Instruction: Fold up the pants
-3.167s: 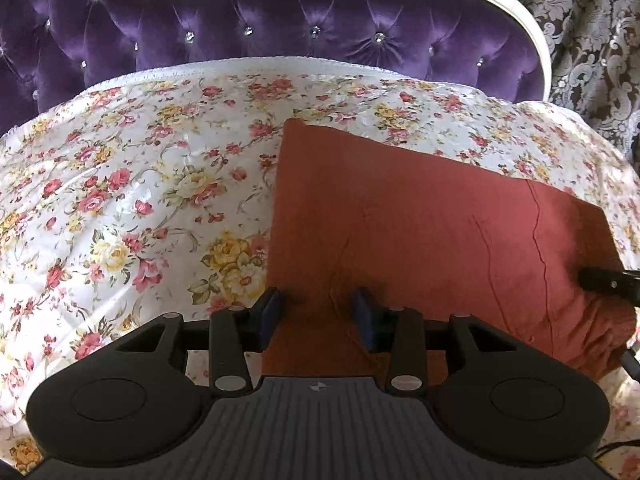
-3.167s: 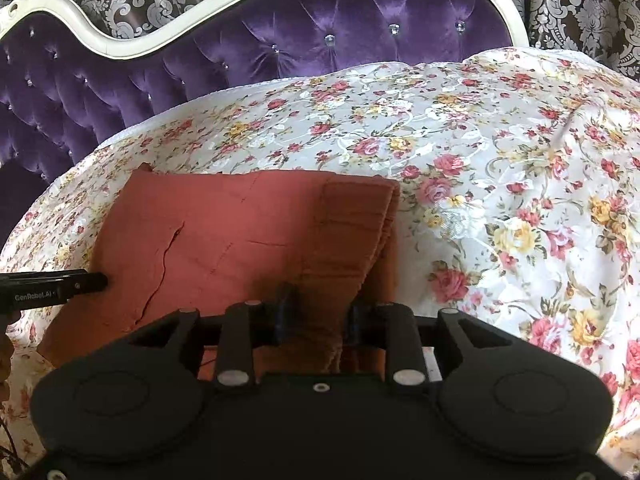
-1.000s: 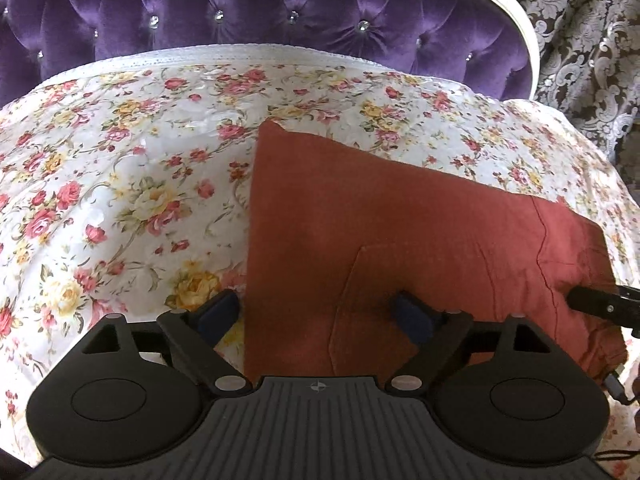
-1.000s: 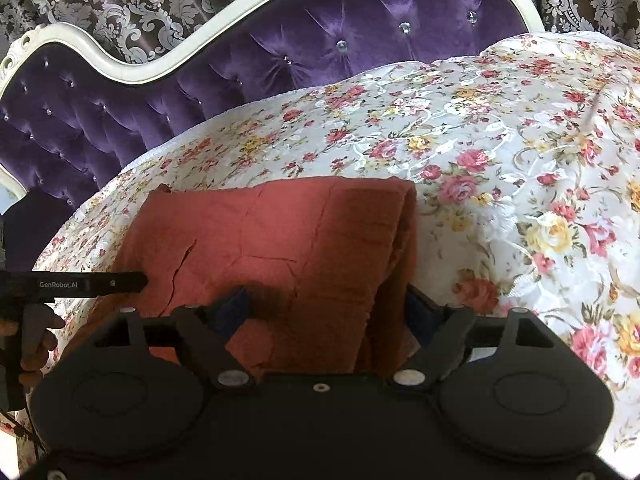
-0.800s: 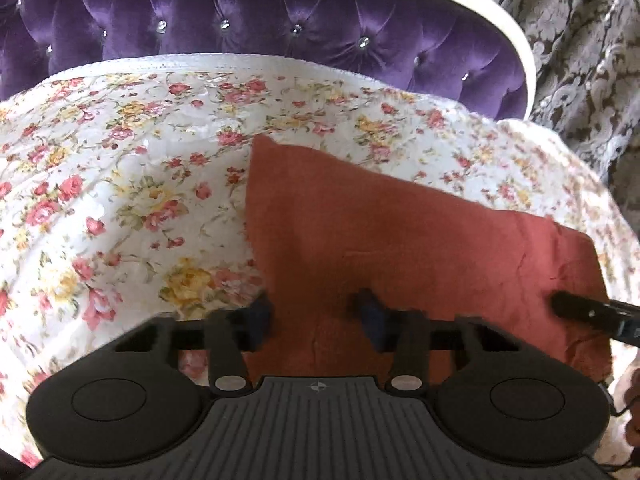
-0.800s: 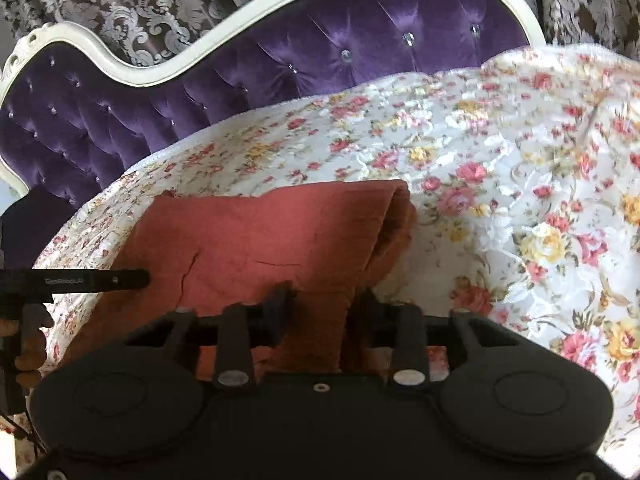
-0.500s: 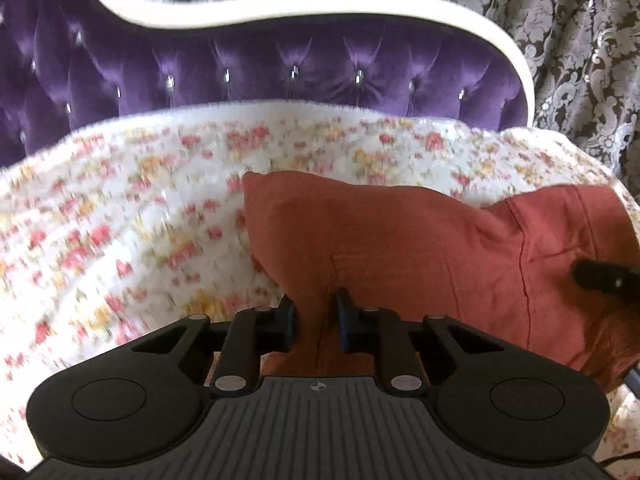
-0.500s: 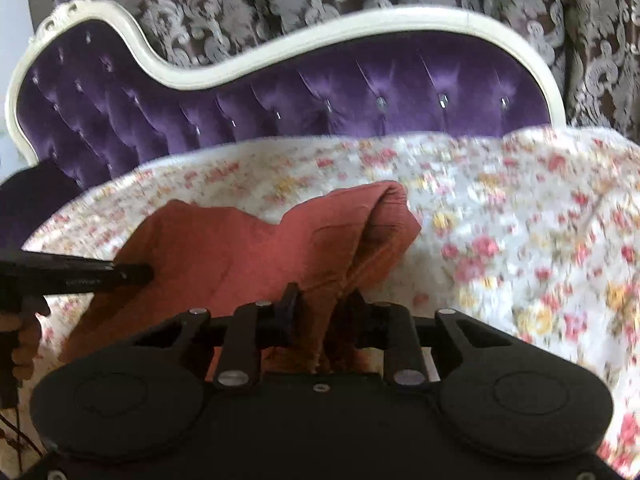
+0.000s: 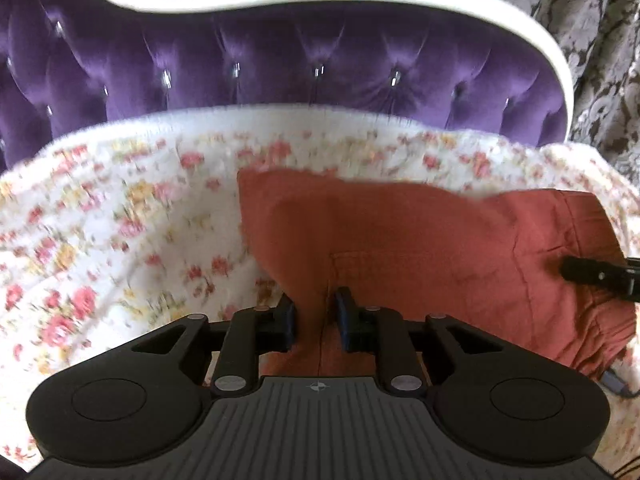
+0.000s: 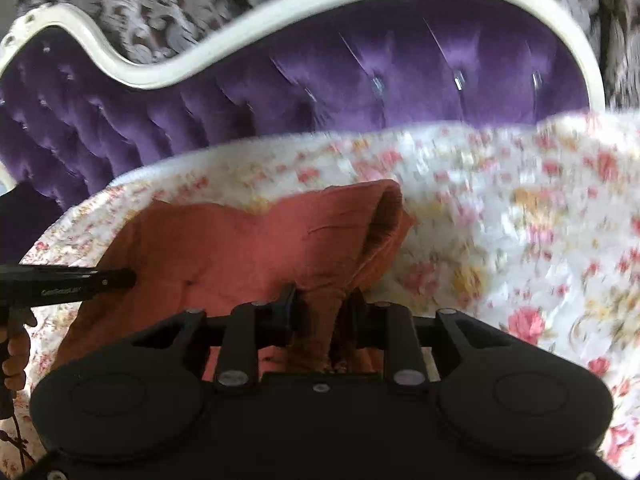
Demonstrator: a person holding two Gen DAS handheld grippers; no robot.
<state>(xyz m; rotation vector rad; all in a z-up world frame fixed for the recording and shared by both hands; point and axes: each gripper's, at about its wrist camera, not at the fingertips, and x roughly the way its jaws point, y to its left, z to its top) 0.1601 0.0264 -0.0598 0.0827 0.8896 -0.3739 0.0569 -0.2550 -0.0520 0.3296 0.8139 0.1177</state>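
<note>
The rust-red pants (image 9: 420, 240) lie folded on a floral bedspread (image 9: 120, 220). My left gripper (image 9: 314, 312) is shut on the near edge of the pants and lifts it off the bed. My right gripper (image 10: 322, 306) is shut on the bunched near edge at the other end of the pants (image 10: 248, 248), also lifted. The far edge of the pants still rests on the bed. The right gripper's fingertip (image 9: 588, 274) shows at the right in the left wrist view. The left gripper's fingertip (image 10: 92, 280) shows at the left in the right wrist view.
A purple tufted headboard (image 9: 300, 64) with a white frame (image 10: 160, 72) stands behind the bed. Patterned curtains (image 9: 592, 20) hang beyond it. The bedspread (image 10: 520, 220) spreads out to the right of the pants.
Both grippers opened, then shut on the near edge of the pants. They have since raised the edge, so the pants tent upward and the headboard fills more of both views.
</note>
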